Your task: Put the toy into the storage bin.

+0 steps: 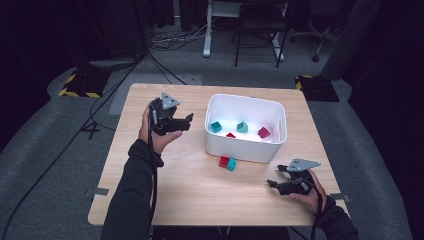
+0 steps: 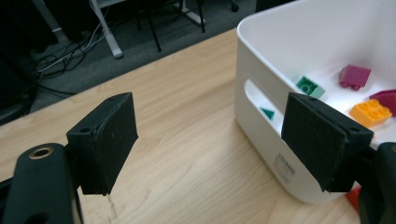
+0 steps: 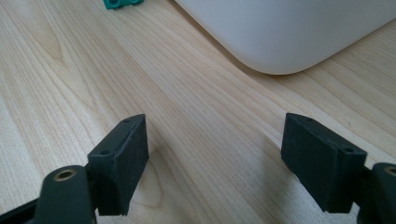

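Two bricks [image 1: 227, 162] lie side by side just in front of the bin [image 1: 280, 116], nearer the right gripper [image 1: 281, 178]; both it and the left gripper [image 1: 183, 120] gape empty.

We see the wooden table [image 1: 200, 180] lit evenly from above while the room around it falls off into near black. The inside of the white bin [image 1: 274, 120] glares brightly, washing out detail. Shadows on the tabletop are soft and short. The high view is slightly soft and grainy. In both gripper views the near black pads [image 3: 123, 163] blur a little.
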`<state>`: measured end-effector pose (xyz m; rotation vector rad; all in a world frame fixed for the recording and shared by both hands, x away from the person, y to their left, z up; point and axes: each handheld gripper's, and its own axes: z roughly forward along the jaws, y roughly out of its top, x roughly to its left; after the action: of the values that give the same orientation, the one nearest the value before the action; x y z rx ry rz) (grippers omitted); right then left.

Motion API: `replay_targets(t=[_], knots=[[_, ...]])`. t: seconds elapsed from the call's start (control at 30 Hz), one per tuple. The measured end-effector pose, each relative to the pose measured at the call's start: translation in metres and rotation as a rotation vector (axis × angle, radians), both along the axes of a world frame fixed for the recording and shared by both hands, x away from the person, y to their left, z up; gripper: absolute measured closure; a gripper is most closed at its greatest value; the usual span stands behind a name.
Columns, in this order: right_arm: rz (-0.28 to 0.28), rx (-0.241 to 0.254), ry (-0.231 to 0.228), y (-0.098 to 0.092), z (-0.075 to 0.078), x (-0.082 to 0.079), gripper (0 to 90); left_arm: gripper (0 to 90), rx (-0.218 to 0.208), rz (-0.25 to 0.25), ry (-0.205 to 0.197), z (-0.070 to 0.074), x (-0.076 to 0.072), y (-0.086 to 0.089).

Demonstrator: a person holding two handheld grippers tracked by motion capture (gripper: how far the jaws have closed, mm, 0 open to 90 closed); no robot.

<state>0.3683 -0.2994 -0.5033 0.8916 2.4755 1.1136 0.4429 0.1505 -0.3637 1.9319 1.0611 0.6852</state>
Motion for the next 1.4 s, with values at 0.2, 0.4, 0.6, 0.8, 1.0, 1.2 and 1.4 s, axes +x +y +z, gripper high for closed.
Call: replay_targets(t=[0.2,0.4,0.6,0.8,1.0,1.2,1.4], knots=[[0.0,-0.001,0.0,0.0,0.0,0.0,23.6,18.7,-0.003,-0.021,0.038,-0.025,-0.013,0.007],[0.0,0.0,0.0,0.0,0.0,0.0,23.5,18.8,-0.001,-0.083,0.095,-0.061,-0.032,-0.001],[-0.001,-0.001,-0.001,0.0,0.0,0.0,23.5,19.3,0.014,-0.151,0.142,-0.09,-0.047,-0.018],[-0.001,-0.001,0.0,0.0,0.0,0.0,23.5,21.0,0.031,-0.235,0.195,-0.11,-0.057,-0.044],[-0.001,-0.001,0.0,0.0,0.0,0.0,23.5,22.1,0.07,-0.284,0.227,-0.12,-0.06,-0.071],[-0.001,-0.001,0.0,0.0,0.0,0.0,23.5,23.2,0.083,-0.324,0.253,-0.128,-0.059,-0.095],[-0.001,0.0,0.0,0.0,0.0,0.0,23.5,24.1,0.093,-0.323,0.254,-0.133,-0.053,-0.109]])
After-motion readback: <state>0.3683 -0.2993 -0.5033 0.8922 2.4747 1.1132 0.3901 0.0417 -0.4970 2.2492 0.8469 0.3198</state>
